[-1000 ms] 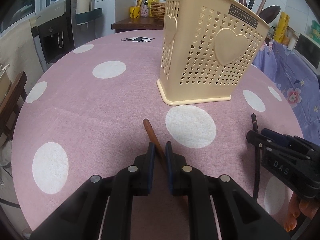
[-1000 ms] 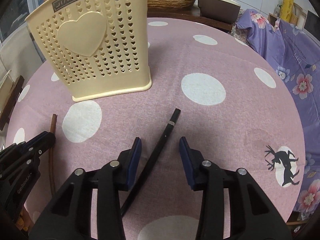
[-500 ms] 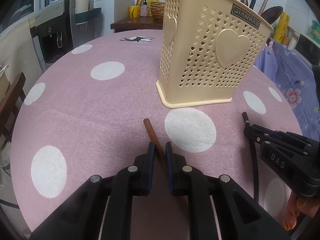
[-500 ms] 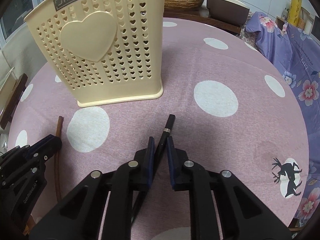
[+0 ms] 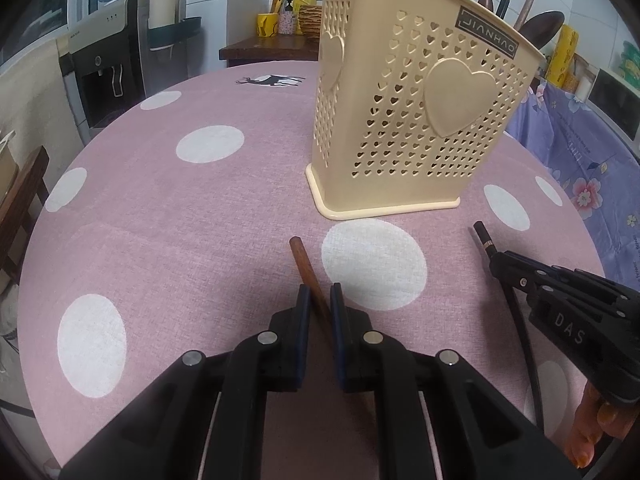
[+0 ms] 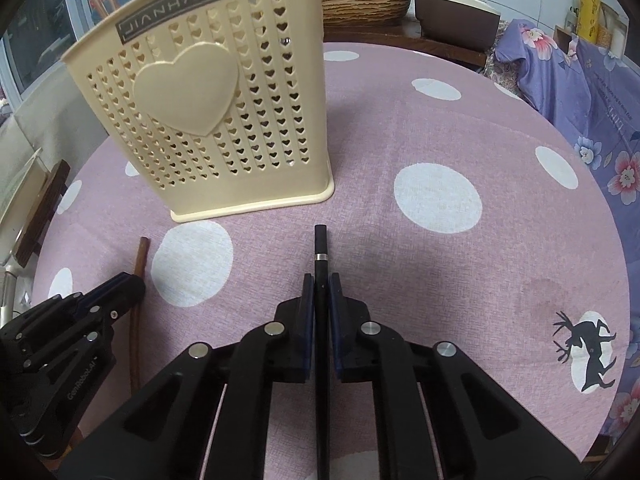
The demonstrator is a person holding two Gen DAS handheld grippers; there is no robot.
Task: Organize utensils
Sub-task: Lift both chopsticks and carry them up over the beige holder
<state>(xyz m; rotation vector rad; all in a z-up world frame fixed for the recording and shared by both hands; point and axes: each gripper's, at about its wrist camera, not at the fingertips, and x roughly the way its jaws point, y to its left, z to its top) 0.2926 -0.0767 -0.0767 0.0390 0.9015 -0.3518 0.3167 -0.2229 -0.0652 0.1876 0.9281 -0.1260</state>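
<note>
Right claw (image 6: 319, 294) is now clamping the black chopstick (image 6: 320, 248); a second ago its pads were standing wide apart either side of it, so that grasp is done. Chopstick is also sitting straighter along the claw axis than before, tip pointing far toward the holder. Left claw (image 5: 319, 304) is unchanged, pads closed on the brown chopstick (image 5: 304, 260), whose free end is sticking out far-left of the pads over the pink dotted worktop (image 5: 168, 240). Judging from this, both sticks are secured and the pick phase is finishing; lift and insert are coming next. Cream utensil holder (image 5: 416, 120) is standing upright on the far side, near both claws, already carrying several utensils poking above its rim. Black stick's far end is lying close to the holder's base in the right wrist view, not touching it. Can't tell whether either stick is already off the cloth. Likely risk: long sticks pivoting in the pads during tilt-up, so the tips are needing clearance over the rim.
</note>
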